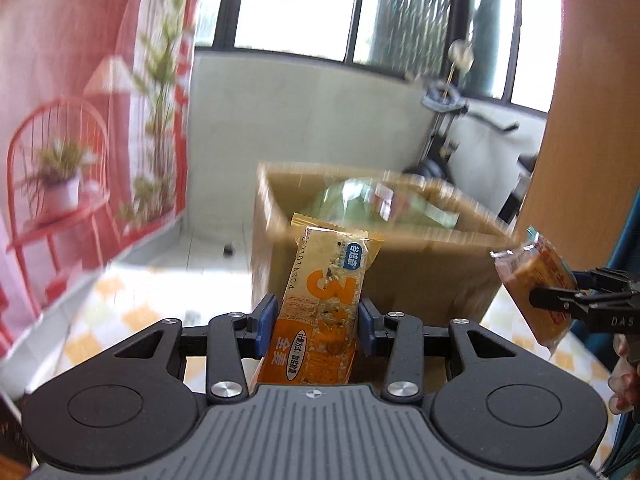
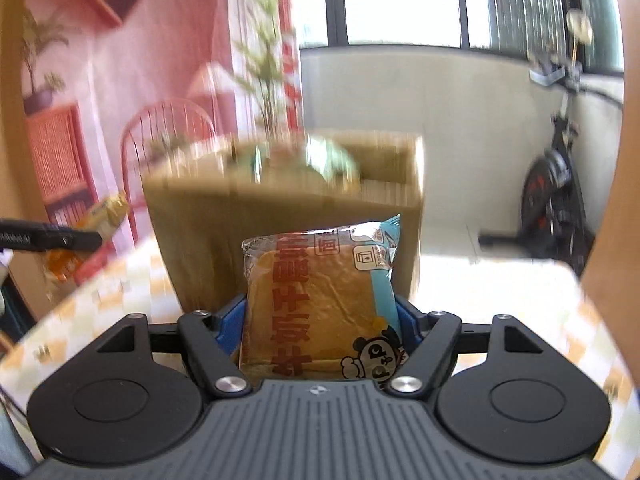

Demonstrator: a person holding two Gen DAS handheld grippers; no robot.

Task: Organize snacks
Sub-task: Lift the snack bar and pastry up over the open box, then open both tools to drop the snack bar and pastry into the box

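My left gripper (image 1: 317, 320) is shut on an orange cereal bar packet (image 1: 324, 304) that stands upright between the blue pads. My right gripper (image 2: 320, 320) is shut on a wrapped toast slice packet (image 2: 320, 300) with a blue edge. An open cardboard box (image 1: 380, 276) stands on the table just beyond both packets, blurred, with green-wrapped snacks (image 1: 360, 200) inside. In the left wrist view the right gripper (image 1: 560, 300) shows at the right edge with its toast packet (image 1: 532, 284). In the right wrist view the left gripper (image 2: 80, 240) shows at the left edge, holding the bar (image 2: 104, 216).
The table has a yellow and white checked cloth (image 2: 500, 300). A pink printed backdrop (image 1: 80, 100) hangs at the left. An exercise bike (image 2: 556, 184) stands at the right by the windows. A wooden panel (image 1: 588, 120) rises at the right. The box (image 2: 280, 224) takes up the table's middle.
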